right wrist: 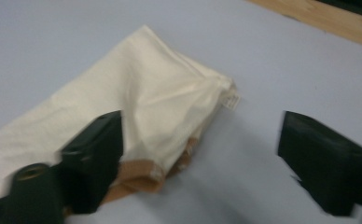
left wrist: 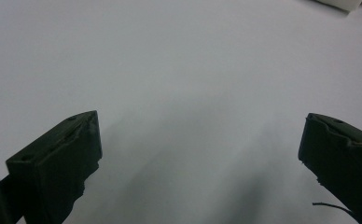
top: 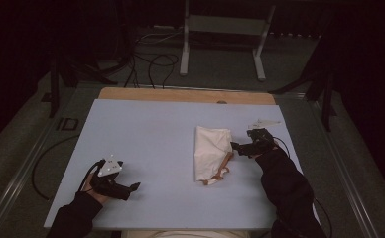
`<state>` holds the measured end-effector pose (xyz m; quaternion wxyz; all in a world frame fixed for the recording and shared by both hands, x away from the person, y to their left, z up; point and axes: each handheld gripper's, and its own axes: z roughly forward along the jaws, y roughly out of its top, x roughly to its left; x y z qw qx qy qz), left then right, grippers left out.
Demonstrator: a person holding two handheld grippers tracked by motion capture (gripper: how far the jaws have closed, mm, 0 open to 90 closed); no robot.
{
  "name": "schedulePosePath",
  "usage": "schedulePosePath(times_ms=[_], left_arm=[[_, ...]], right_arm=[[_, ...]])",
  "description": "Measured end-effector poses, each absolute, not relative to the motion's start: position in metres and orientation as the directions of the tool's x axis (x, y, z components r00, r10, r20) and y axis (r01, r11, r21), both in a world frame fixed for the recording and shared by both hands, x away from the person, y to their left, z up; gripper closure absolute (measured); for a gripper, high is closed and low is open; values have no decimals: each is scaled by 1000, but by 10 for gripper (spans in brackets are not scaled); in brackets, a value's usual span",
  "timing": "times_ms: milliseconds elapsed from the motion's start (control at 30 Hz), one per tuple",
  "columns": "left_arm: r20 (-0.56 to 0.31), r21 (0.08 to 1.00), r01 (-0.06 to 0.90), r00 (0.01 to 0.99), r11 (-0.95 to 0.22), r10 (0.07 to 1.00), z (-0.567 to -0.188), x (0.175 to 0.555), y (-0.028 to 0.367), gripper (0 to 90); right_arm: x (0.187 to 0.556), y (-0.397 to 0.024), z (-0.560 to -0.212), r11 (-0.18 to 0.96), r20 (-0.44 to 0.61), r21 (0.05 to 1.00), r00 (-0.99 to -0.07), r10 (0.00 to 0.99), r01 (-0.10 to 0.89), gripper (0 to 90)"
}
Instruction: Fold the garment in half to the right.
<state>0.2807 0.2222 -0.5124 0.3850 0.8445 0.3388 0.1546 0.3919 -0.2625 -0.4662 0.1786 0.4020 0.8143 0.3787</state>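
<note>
A cream cloth bag [top: 211, 152] with brown straps [top: 221, 171] lies folded on the pale blue table top [top: 146, 144], right of centre. My right gripper [top: 236, 147] sits at the bag's right edge with its jaws apart and nothing between them. In the right gripper view the bag [right wrist: 123, 107] lies under and beyond the left jaw, and the right gripper [right wrist: 200, 154] is open above bare table. My left gripper [top: 133, 187] rests near the front left of the table, open, and the left gripper [left wrist: 200, 149] frames bare table.
A wooden strip [top: 185, 95] runs along the table's far edge. Beyond it stand a metal frame [top: 223, 37] and loose cables [top: 151, 62] on the floor. A corner of the bag [left wrist: 340, 3] peeks in at the top right of the left gripper view.
</note>
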Motion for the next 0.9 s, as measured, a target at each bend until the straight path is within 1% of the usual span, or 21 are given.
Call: schedulePosePath(times_ms=[67, 333, 567, 633, 667, 700, 733, 767, 800, 833, 900], left_arm=[[0, 758, 451, 723, -472, 691, -512, 281, 222, 0], [2, 760, 446, 725, -473, 689, -511, 280, 223, 0], [-1, 762, 444, 728, -470, 686, -511, 280, 223, 0], [2, 761, 444, 728, -473, 686, -511, 280, 223, 0], [1, 762, 444, 728, -471, 686, -511, 280, 222, 0], [0, 763, 443, 728, -471, 685, -511, 280, 223, 0], [1, 762, 443, 728, -472, 686, -510, 280, 223, 0], [1, 762, 443, 728, -472, 686, -510, 280, 223, 0], [3, 764, 441, 728, -471, 685, -510, 280, 222, 0], [3, 765, 440, 728, -470, 685, -510, 280, 222, 0], [6, 764, 439, 729, -474, 684, -510, 280, 222, 0]], right_arm=[[395, -261, -464, 381, 25, 765, -616, 787, 518, 133], [408, -251, -455, 404, 4, 764, -630, 776, 503, 135], [427, -244, -449, 389, 49, 765, -648, 760, 514, 133], [432, -241, -449, 397, 48, 763, -658, 752, 510, 133], [434, -240, -450, 396, 52, 759, -655, 754, 516, 142], [437, -239, -451, 398, 50, 757, -653, 755, 518, 175], [440, -239, -452, 395, 52, 757, -651, 758, 521, 229], [440, -239, -452, 395, 52, 757, -651, 758, 521, 229], [442, -239, -452, 392, 54, 757, -647, 761, 523, 264], [446, -239, -455, 378, 62, 759, -637, 769, 530, 329], [450, -240, -459, 367, 80, 753, -629, 773, 546, 374]])
